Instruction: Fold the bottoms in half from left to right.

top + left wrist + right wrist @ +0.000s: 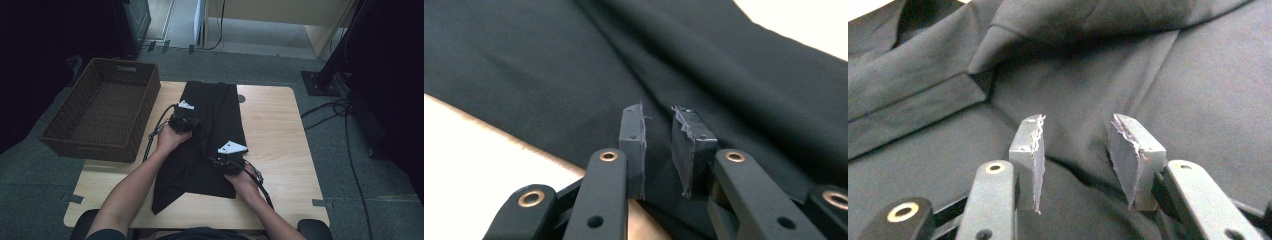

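Now both grippers hover over the black cloth (212,145) on the counter (275,135): left gripper (658,145) and right gripper (1087,160) fingers spread, pinching nothing.

The black garment (210,135) is a smooth matt woven cloth with soft folds, no sheen at all. The bench (275,130) looks like pale wood-grain laminate, pretty smooth, and the basket (65,134) is rough brown wicker. The fingers (631,145) have dull rubbery pads, frayed at the edges, on matt black plastic arms with brassy rivets.
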